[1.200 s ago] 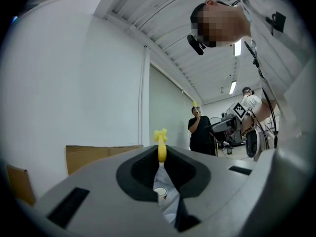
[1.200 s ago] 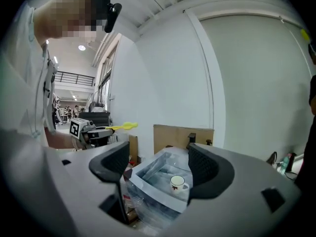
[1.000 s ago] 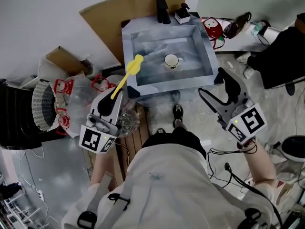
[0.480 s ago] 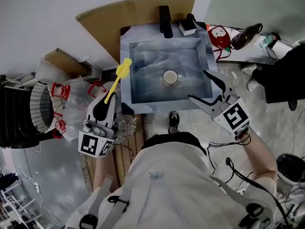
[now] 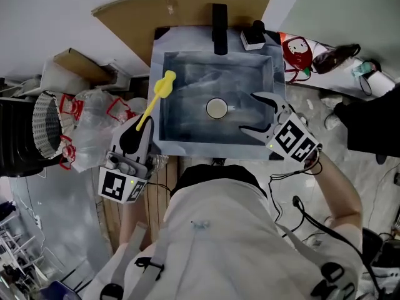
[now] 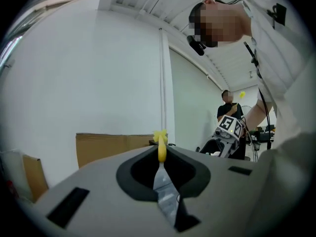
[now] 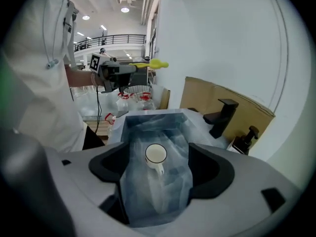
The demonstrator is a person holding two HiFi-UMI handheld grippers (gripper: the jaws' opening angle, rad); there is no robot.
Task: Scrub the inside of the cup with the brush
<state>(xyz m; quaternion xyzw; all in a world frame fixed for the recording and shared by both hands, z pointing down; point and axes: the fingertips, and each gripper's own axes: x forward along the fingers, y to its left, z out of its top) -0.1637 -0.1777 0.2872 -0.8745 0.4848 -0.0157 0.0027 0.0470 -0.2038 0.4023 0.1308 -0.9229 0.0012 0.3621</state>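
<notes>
A white cup (image 5: 217, 108) stands upright on the floor of the grey sink (image 5: 169, 130). In the right gripper view the cup (image 7: 156, 154) shows between the jaws, farther out than their tips, its handle toward the camera. My right gripper (image 5: 249, 112) hangs open over the sink's right half, just right of the cup and touching nothing. The left gripper (image 5: 142, 127) is shut on the handle of a yellow brush (image 5: 164, 86), held at the sink's left rim with the head up and away. That brush (image 6: 161, 149) sticks out from the shut jaws.
A black faucet (image 5: 219, 20) and a soap dispenser (image 5: 254, 36) stand at the sink's back edge. Cardboard (image 5: 125, 11) leans behind it. Plastic bags and bottles (image 5: 94, 117) and a basket (image 5: 44, 127) crowd the floor on the left.
My right gripper has moved left and forward, from beside the sink to over its right half near the cup. The left gripper keeps its hold on the brush by the left rim.
</notes>
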